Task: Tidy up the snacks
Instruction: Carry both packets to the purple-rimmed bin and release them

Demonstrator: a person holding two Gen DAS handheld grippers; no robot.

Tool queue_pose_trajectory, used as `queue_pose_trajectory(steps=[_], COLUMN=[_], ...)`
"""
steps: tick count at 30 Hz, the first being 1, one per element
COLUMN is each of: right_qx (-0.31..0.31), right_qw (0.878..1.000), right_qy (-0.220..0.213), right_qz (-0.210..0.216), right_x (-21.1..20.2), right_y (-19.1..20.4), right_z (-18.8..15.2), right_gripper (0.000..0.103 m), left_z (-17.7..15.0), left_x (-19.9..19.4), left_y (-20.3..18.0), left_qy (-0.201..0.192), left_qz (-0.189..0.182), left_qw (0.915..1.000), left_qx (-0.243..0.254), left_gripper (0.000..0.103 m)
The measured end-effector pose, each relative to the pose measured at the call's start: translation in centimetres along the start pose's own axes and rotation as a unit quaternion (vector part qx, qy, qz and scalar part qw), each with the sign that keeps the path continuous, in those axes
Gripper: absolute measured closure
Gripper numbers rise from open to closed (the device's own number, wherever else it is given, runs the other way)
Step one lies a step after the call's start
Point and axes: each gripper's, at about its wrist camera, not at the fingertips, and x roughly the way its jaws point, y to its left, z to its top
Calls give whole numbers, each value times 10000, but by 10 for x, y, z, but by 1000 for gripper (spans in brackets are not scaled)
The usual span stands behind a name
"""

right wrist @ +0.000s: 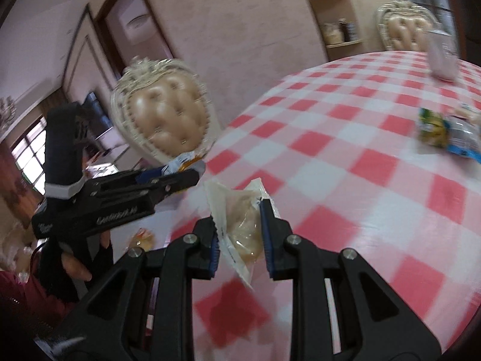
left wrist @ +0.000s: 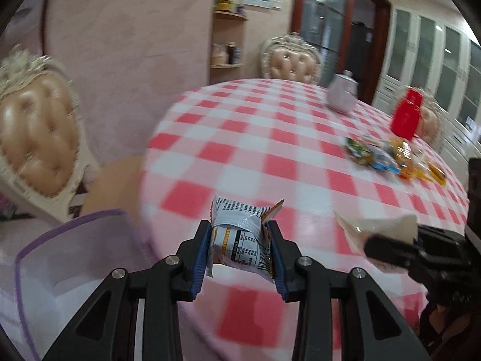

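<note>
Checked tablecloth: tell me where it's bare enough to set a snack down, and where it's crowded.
The checked tablecloth is bare across its wide middle and left side, from the edge by the tufted chair to the pile of snack packets. The far stretch before the pale teapot is bare too. It is crowded on the right, where the packets cluster below the red container.

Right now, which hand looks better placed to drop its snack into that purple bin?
Probably the left. The left gripper holds a printed snack packet and the purple bin sits just beside it, at the table edge. The right gripper, holding a clear-wrapped pastry, is farther over the table.
</note>
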Motion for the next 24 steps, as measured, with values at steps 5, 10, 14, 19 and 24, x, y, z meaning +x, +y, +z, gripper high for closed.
queue_pose_trajectory(steps=[5,10,14,19,24], right_qx=[-342,-814,-1261,-1652,-1636], right_qw=[9979,9902,9801,9629,9677], right_qy=[215,526,756,1171,950], right_qz=[497,1001,1334,1784,1665], right_x=[24,50,64,84,72], right_y=[42,91,127,162,154], right_z=[-2,-11,-22,-39,-32], right_gripper=[76,76,76,72,30], left_z=[-8,-19,-28,-32,-22], left_x=[-11,-23,-32,-35,-41], left_y=[47,89,115,133,127], left_qy=[-1,49,98,179,-20], left_qz=[418,889,1225,1735,1984], left_qw=[9985,9939,9888,9798,9727], left_qx=[-360,-658,-843,-983,-1202], left_gripper=[65,65,64,60,19])
